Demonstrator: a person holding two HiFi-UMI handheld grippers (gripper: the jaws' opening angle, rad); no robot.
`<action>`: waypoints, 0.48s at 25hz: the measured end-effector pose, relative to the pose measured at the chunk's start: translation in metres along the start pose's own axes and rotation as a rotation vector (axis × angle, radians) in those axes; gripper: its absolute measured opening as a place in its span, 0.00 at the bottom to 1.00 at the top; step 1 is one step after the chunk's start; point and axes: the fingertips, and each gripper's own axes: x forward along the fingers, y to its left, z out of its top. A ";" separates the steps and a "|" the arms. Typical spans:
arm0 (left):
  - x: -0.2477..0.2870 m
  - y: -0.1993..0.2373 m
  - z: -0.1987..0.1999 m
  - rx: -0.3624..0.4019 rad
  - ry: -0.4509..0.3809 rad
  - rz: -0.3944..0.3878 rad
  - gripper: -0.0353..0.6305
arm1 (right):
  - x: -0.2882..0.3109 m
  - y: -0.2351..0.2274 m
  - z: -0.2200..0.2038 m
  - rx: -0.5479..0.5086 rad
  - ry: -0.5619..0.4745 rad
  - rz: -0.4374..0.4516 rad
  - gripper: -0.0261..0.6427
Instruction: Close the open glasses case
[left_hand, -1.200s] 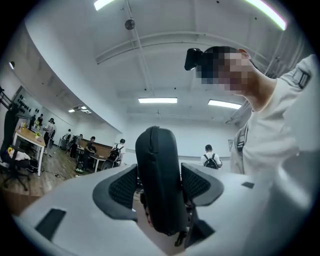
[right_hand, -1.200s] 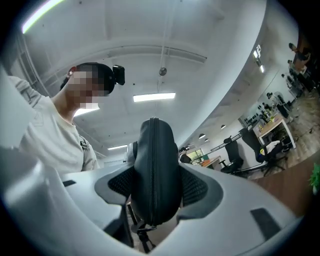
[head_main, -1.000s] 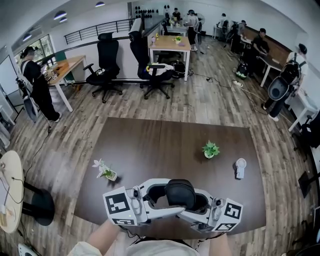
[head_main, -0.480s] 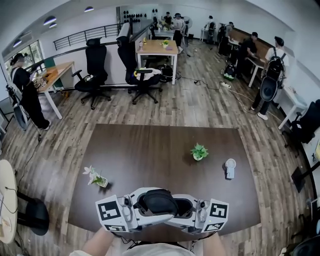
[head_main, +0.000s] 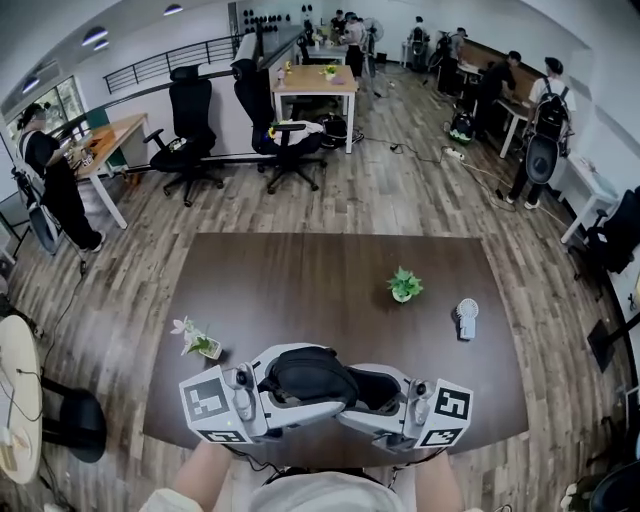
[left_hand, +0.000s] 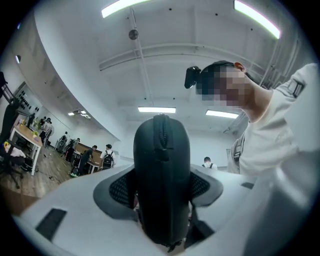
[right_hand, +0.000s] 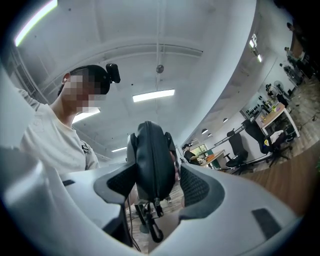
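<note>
The black zip-up glasses case (head_main: 303, 374) hangs just above the front edge of the brown table (head_main: 300, 280), between both grippers. My left gripper (head_main: 322, 386) comes in from the left and is shut on it. In the left gripper view both grey pads press the sides of the case (left_hand: 161, 180), its zip seam facing up. My right gripper (head_main: 362, 396) reaches in from the right. Its jaws have just been opening: in the right gripper view the case (right_hand: 152, 162) rests against the left pad, with a slim gap at the right pad (right_hand: 196, 186). The zip pull dangles below.
On the table stand a small flowering plant (head_main: 199, 340) at the left, a green potted plant (head_main: 403, 285) and a white hand fan (head_main: 466, 318) at the right. Office chairs (head_main: 190, 130), desks and several people are beyond the far edge.
The case has shifted leftward between the grippers, towards the left one, and sits slightly higher. The right gripper has stayed about where it was.
</note>
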 end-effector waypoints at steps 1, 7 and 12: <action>-0.001 0.001 0.005 -0.005 -0.016 -0.004 0.46 | -0.002 0.000 0.002 0.003 -0.011 -0.002 0.46; -0.002 -0.001 0.020 0.004 -0.051 -0.034 0.45 | -0.003 0.006 0.002 0.035 -0.051 0.019 0.40; -0.010 0.007 0.040 -0.032 -0.132 -0.039 0.46 | -0.004 0.007 -0.009 0.059 -0.023 0.034 0.33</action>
